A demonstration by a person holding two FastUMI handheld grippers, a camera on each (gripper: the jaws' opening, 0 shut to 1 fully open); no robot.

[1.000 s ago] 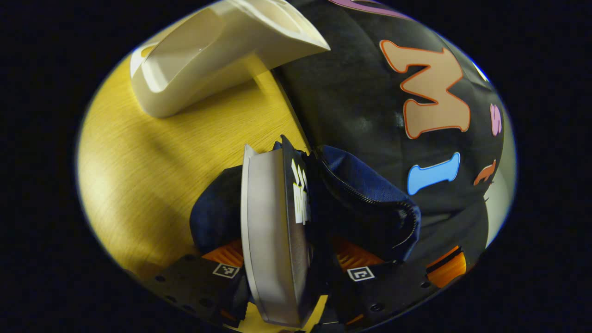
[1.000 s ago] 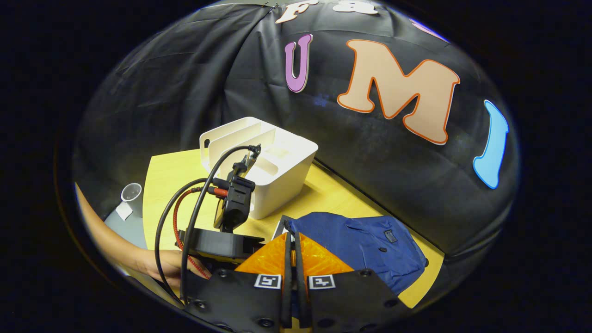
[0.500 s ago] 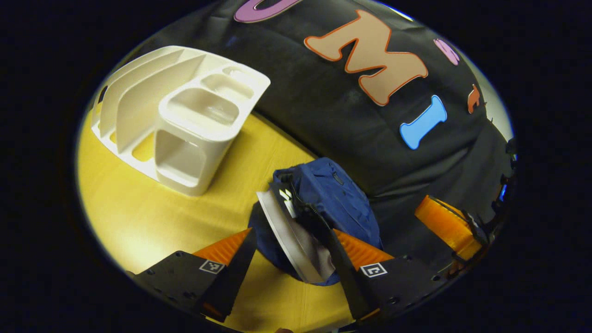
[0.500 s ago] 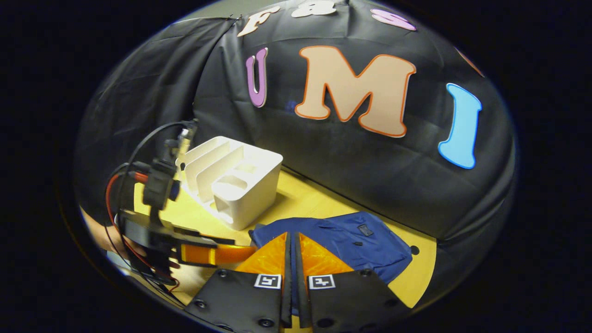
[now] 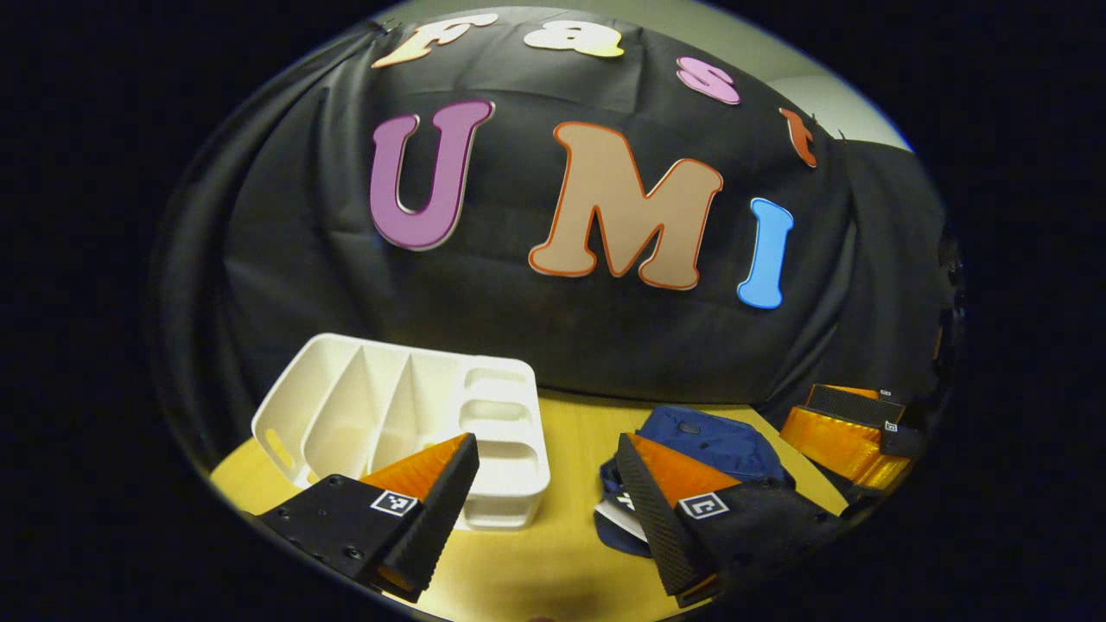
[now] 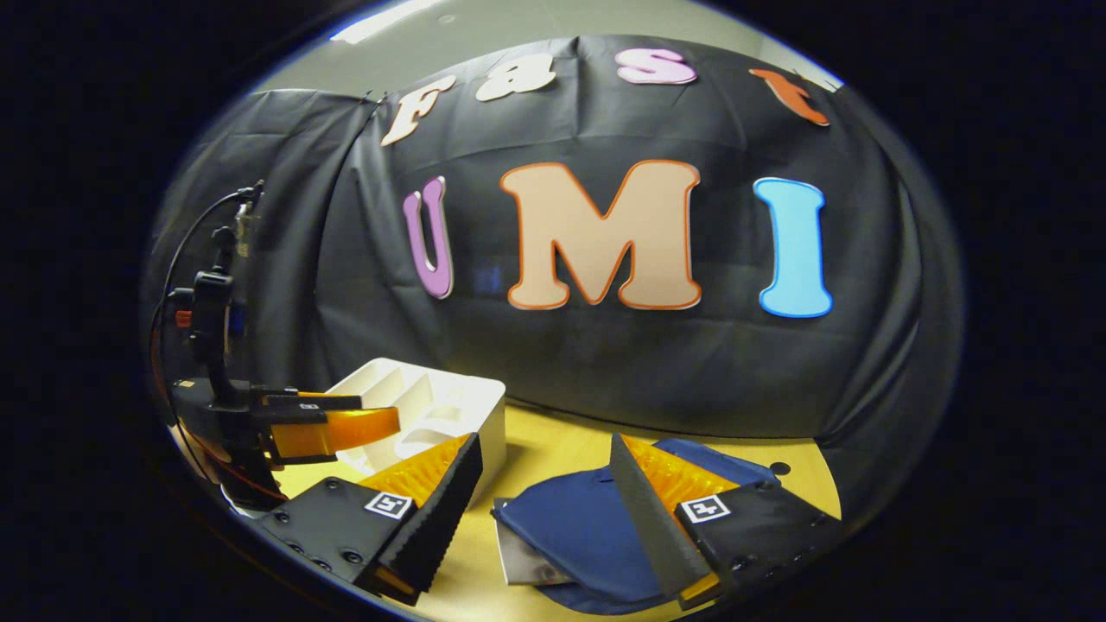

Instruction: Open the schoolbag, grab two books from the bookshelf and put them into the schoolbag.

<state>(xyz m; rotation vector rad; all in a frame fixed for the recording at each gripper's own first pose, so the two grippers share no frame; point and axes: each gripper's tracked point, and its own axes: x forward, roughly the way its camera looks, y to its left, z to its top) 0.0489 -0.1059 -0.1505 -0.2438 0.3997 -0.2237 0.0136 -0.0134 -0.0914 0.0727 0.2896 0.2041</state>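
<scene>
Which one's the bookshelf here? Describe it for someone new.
On the yellow table, left of the blue schoolbag, stands a white plastic bookshelf. It is open-topped, with upright dividers forming slots, now empty; the bag beside it is soft fabric.

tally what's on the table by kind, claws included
White bookshelf: 1
Blue schoolbag: 1
Book, edge poking from the schoolbag mouth: 1 visible
Claws, both open: 2, left claw, right claw
Total: 5

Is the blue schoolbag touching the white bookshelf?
Apart. The right gripper view shows bare yellow table between the schoolbag and the bookshelf.
</scene>
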